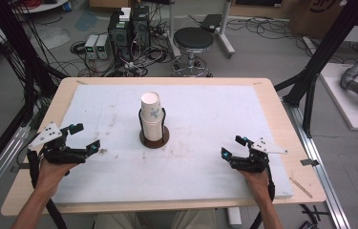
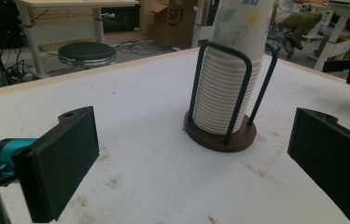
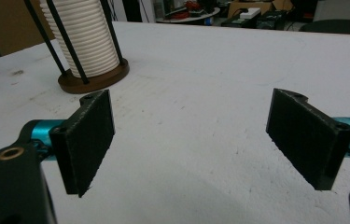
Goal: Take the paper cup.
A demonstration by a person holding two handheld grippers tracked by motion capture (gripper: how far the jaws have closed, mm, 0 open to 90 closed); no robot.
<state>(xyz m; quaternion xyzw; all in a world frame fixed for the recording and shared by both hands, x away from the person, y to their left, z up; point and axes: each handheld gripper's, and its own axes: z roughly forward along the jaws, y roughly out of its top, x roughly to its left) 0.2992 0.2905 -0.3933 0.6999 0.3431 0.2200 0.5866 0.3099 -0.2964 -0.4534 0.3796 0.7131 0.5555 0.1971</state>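
Observation:
A tall stack of white paper cups (image 1: 152,114) stands upright in a black wire holder on a round brown base (image 1: 154,140) at the middle of the white table mat (image 1: 205,114). The top cup has a printed pattern. In the left gripper view the cup stack (image 2: 228,88) rises ahead, right of centre. In the right gripper view the cup stack (image 3: 88,37) is far to the upper left. My left gripper (image 1: 85,137) rests open at the mat's left side. My right gripper (image 1: 234,147) is open at the right side. Both hold nothing.
The wooden table edge (image 1: 167,205) frames the mat. Behind the table stand a round black stool (image 1: 193,40), computer boxes (image 1: 129,28) and tangled cables on the floor. Black frame posts rise at both sides.

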